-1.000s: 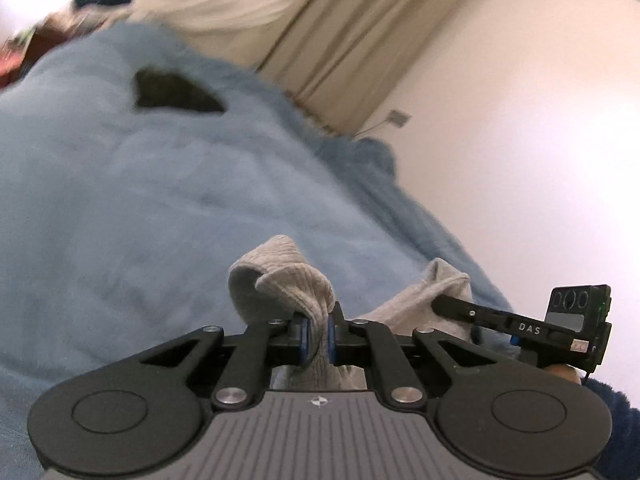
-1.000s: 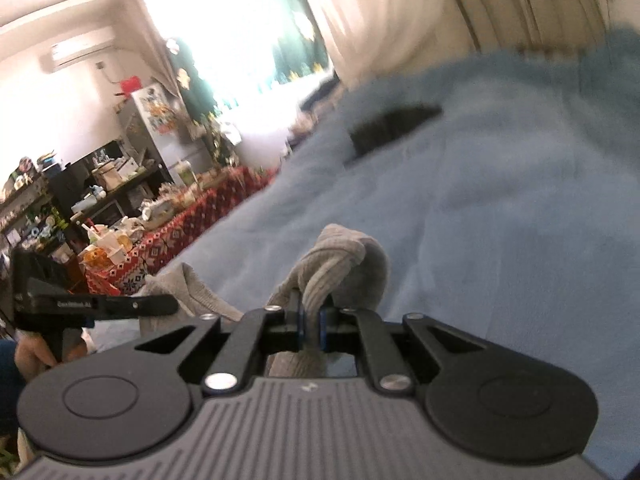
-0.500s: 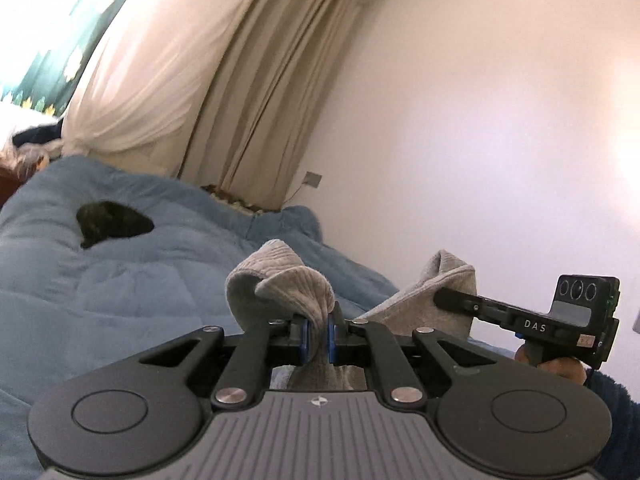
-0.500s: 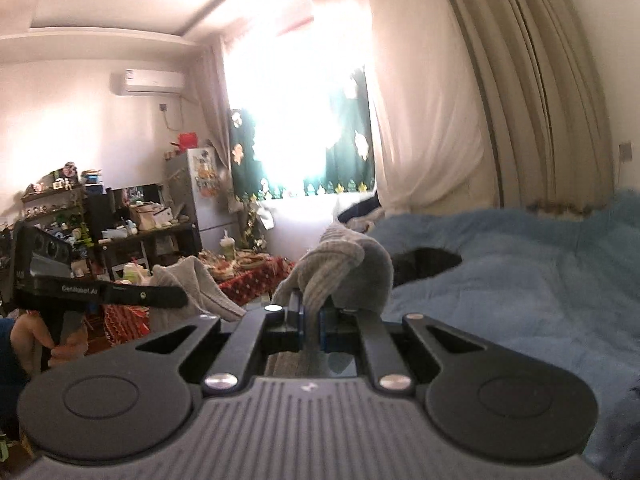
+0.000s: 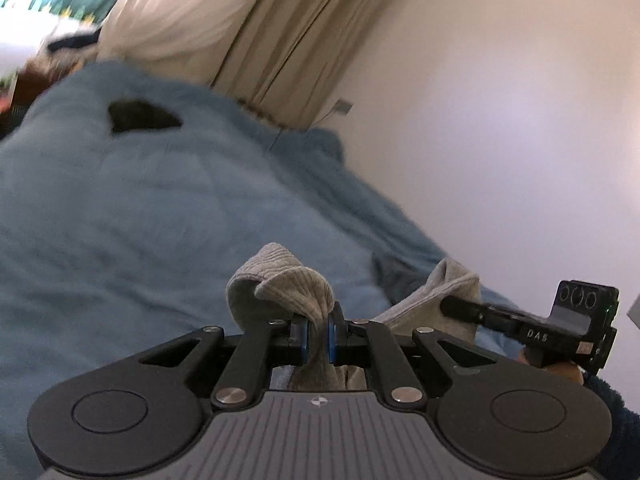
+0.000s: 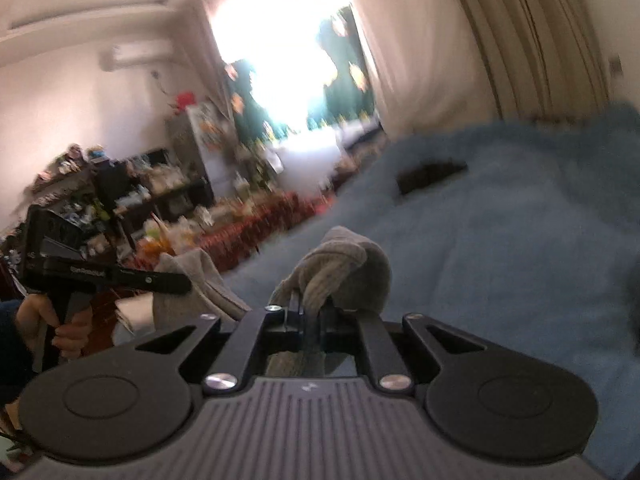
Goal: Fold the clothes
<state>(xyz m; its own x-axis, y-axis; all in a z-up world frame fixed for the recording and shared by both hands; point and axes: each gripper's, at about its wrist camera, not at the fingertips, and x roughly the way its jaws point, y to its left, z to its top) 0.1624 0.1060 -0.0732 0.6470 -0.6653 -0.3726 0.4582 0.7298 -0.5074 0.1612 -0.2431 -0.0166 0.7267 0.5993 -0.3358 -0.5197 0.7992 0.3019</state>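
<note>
1. since half a second ago both views have dipped, so the fluffy blue bed blanket (image 5: pixel 160 220) fills more of them, with motion blur.
2. the left gripper (image 5: pixel 318 334) is clamped on the ribbed grey knit garment (image 5: pixel 288 280), held above the blanket.
3. the right gripper (image 6: pixel 310 316) pinches the garment's other bunched edge (both tilt slightly downward).
4. a small black cloth (image 5: pixel 140 116) lies far up the blanket.
</note>
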